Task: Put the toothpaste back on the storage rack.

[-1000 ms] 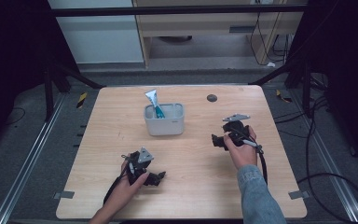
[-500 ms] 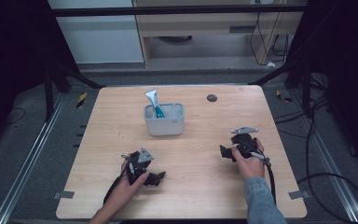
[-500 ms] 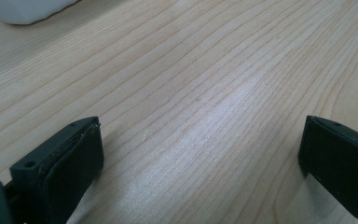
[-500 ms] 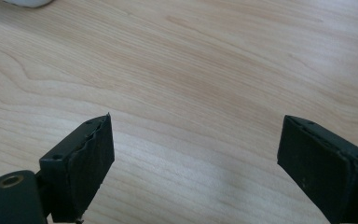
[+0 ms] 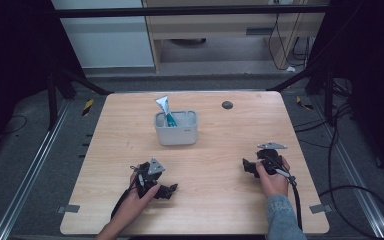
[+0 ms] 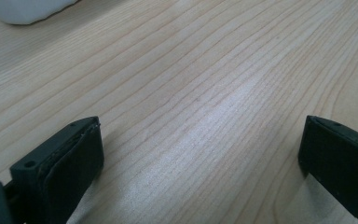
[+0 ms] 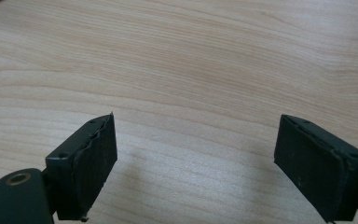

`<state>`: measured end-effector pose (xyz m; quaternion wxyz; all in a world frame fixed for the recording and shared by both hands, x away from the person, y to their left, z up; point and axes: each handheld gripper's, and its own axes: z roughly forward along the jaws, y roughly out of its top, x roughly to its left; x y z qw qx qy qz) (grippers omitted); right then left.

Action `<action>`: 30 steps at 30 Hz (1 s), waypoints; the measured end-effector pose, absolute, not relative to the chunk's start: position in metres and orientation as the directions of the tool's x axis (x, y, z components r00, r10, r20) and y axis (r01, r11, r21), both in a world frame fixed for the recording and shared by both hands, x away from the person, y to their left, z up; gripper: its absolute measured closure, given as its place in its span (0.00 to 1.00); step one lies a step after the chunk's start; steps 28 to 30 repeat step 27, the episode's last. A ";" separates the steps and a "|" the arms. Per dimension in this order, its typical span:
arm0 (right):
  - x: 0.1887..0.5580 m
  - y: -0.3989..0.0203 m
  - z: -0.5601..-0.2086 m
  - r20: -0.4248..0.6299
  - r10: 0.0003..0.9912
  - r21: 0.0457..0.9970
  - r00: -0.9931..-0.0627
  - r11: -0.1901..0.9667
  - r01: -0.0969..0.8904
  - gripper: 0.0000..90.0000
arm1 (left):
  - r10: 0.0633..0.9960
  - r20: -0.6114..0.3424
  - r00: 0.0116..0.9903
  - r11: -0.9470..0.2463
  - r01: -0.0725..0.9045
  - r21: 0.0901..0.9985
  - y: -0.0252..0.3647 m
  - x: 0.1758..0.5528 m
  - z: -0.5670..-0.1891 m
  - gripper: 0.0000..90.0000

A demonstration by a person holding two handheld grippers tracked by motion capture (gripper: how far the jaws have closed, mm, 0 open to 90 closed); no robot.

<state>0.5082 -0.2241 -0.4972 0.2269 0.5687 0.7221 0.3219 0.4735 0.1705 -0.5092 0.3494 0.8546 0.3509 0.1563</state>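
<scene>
The tube (image 5: 164,110) stands in the bin (image 5: 177,134), well apart from both tongs.

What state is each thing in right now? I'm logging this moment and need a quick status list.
left gripper: open, nothing between its jaws, low over the table.
right gripper: open, nothing between its jaws, low over the table.
grey bin: upright, open-topped, standing apart from both grippers.
toothpaste tube: standing in the bin, leaning, crimped end poking above the rim.
</scene>
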 end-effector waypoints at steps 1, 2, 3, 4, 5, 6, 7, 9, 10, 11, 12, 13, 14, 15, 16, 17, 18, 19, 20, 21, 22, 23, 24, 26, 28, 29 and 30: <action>0.508 -0.225 -0.498 0.040 0.969 0.724 -0.243 0.140 0.676 0.15 | 0.709 0.022 0.705 -0.510 0.490 0.707 0.170 0.474 -0.509 0.00; 0.509 -0.225 -0.500 0.044 0.970 0.725 -0.237 0.133 0.676 0.14 | 0.709 0.022 0.705 -0.509 0.491 0.707 0.170 0.473 -0.509 0.00; 0.509 -0.226 -0.501 0.048 0.973 0.727 -0.227 0.122 0.676 0.13 | 0.709 0.022 0.705 -0.509 0.491 0.707 0.170 0.474 -0.509 0.00; 0.509 -0.226 -0.502 0.047 0.973 0.726 -0.225 0.122 0.676 0.13 | 0.709 0.022 0.705 -0.509 0.491 0.707 0.170 0.474 -0.509 0.00; 0.510 -0.225 -0.503 0.047 0.975 0.726 -0.218 0.117 0.678 0.13 | 0.709 0.022 0.705 -0.509 0.491 0.707 0.170 0.474 -0.509 0.00; 0.510 -0.225 -0.504 0.044 0.975 0.727 -0.217 0.118 0.676 0.12 | 0.709 0.022 0.705 -0.509 0.491 0.707 0.170 0.474 -0.509 0.00; 0.511 -0.225 -0.504 0.044 0.976 0.728 -0.215 0.116 0.676 0.12 | 0.709 0.022 0.705 -0.509 0.491 0.707 0.170 0.473 -0.509 0.00; 0.511 -0.224 -0.505 0.041 0.978 0.730 -0.204 0.110 0.674 0.12 | 0.709 0.022 0.705 -0.509 0.491 0.707 0.170 0.474 -0.509 0.00; 0.511 -0.223 -0.506 0.045 0.979 0.731 -0.199 0.103 0.675 0.11 | 0.709 0.022 0.705 -0.509 0.490 0.707 0.170 0.474 -0.509 0.00; 0.511 -0.223 -0.507 0.046 0.979 0.730 -0.198 0.102 0.676 0.11 | 0.709 0.022 0.705 -0.509 0.491 0.707 0.170 0.474 -0.509 0.00; 0.512 -0.222 -0.508 0.044 0.980 0.727 -0.196 0.103 0.679 0.10 | 0.709 0.022 0.705 -0.510 0.491 0.707 0.170 0.474 -0.509 0.00; 0.512 -0.222 -0.508 0.039 0.980 0.730 -0.194 0.105 0.675 0.09 | 0.709 0.022 0.705 -0.509 0.491 0.707 0.170 0.474 -0.509 0.00; 0.512 -0.222 -0.509 0.035 0.981 0.733 -0.192 0.106 0.672 0.08 | 0.709 0.022 0.705 -0.509 0.491 0.707 0.170 0.474 -0.509 0.00; 0.512 -0.221 -0.510 0.036 0.981 0.735 -0.192 0.104 0.670 0.07 | 0.709 0.022 0.705 -0.510 0.491 0.707 0.170 0.474 -0.509 0.00; 0.513 -0.221 -0.510 0.033 0.981 0.738 -0.194 0.107 0.666 0.06 | 0.709 0.022 0.705 -0.509 0.491 0.707 0.170 0.473 -0.509 0.00; 0.513 -0.219 -0.511 0.009 0.979 0.735 -0.204 0.131 0.665 0.06 | 0.709 0.022 0.705 -0.510 0.491 0.707 0.170 0.473 -0.509 0.00; 0.513 -0.218 -0.512 -0.001 0.977 0.731 -0.214 0.146 0.666 0.05 | 0.709 0.022 0.705 -0.510 0.490 0.707 0.170 0.473 -0.509 0.00; 0.513 -0.218 -0.512 0.000 0.976 0.731 -0.216 0.147 0.667 0.05 | 0.709 0.022 0.705 -0.510 0.490 0.707 0.170 0.473 -0.509 0.00; 0.513 -0.218 -0.512 0.000 0.976 0.730 -0.216 0.147 0.667 0.05 | 0.709 0.022 0.705 -0.510 0.490 0.707 0.170 0.473 -0.509 0.00; 0.513 -0.218 -0.512 -0.003 0.977 0.731 -0.215 0.149 0.666 0.04 | 0.709 0.022 0.705 -0.509 0.491 0.707 0.170 0.473 -0.509 0.00; 0.513 -0.218 -0.512 -0.004 0.977 0.731 -0.212 0.148 0.666 0.04 | 0.709 0.022 0.705 -0.509 0.491 0.707 0.170 0.473 -0.509 0.00; 0.513 -0.217 -0.512 0.001 0.979 0.729 -0.205 0.139 0.670 0.03 | 0.709 0.022 0.705 -0.510 0.490 0.707 0.170 0.473 -0.509 0.00; 0.513 -0.216 -0.512 0.004 0.980 0.727 -0.199 0.134 0.673 0.02 | 0.709 0.022 0.705 -0.509 0.490 0.707 0.170 0.473 -0.509 0.00; 0.514 -0.215 -0.512 0.000 0.982 0.725 -0.190 0.131 0.676 0.01 | 0.709 0.022 0.705 -0.510 0.490 0.707 0.170 0.473 -0.509 0.00; 0.514 -0.215 -0.512 -0.003 0.983 0.725 -0.185 0.130 0.677 0.01 | 0.709 0.022 0.705 -0.510 0.490 0.707 0.170 0.473 -0.509 0.00; 0.514 -0.215 -0.512 -0.003 0.983 0.725 -0.185 0.130 0.677 0.01 | 0.709 0.022 0.705 -0.510 0.490 0.707 0.170 0.473 -0.509 0.00; 0.514 -0.215 -0.512 -0.003 0.983 0.725 -0.185 0.130 0.677 0.01 | 0.709 0.022 0.705 -0.510 0.490 0.707 0.170 0.473 -0.509 0.00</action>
